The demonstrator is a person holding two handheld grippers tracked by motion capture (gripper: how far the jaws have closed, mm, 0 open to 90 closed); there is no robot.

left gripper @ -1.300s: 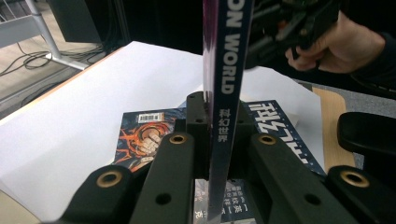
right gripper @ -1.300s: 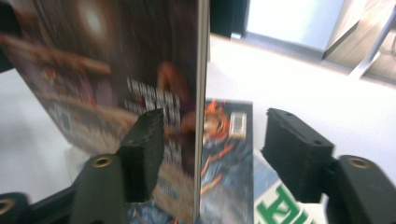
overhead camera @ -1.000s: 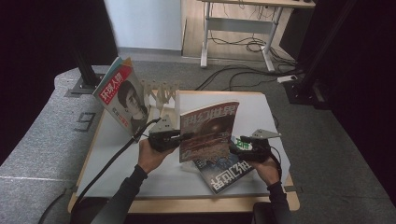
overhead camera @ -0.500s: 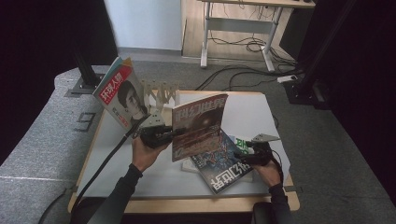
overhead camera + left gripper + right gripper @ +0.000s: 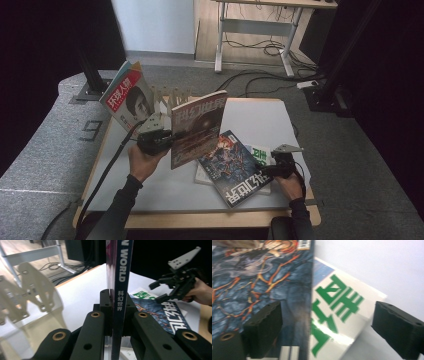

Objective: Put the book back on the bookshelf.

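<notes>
Your left gripper (image 5: 167, 137) is clamped on the spine edge of the red-covered magazine (image 5: 197, 127), holding it upright above the left half of the desk (image 5: 260, 112), just in front of the slotted rack (image 5: 172, 95). The grip sits low on one edge, so the tall, floppy sheets could sag or swing, and a quick turn could let the magazine twist in the jaws or slip out. If you carry it towards the rack, its free top corner could knock the dividers or the portrait magazine (image 5: 127, 97) already leaning at the far left. In the left gripper view the spine stands straight between the pads, white lettering running down a dark blue strip; the cover facing the high view is reddish brown with a dark round picture and pale characters along the top.

Your right gripper (image 5: 270, 167) has just been opening and its jaws stand wide, pressing on nothing, low over the near right of the desk. One jaw hangs over the blue-and-orange magazine (image 5: 235, 167) lying flat there, the other over the white one with green characters (image 5: 337, 312) beneath it. Drop lower and you could catch a glossy edge and drag the pile
</notes>
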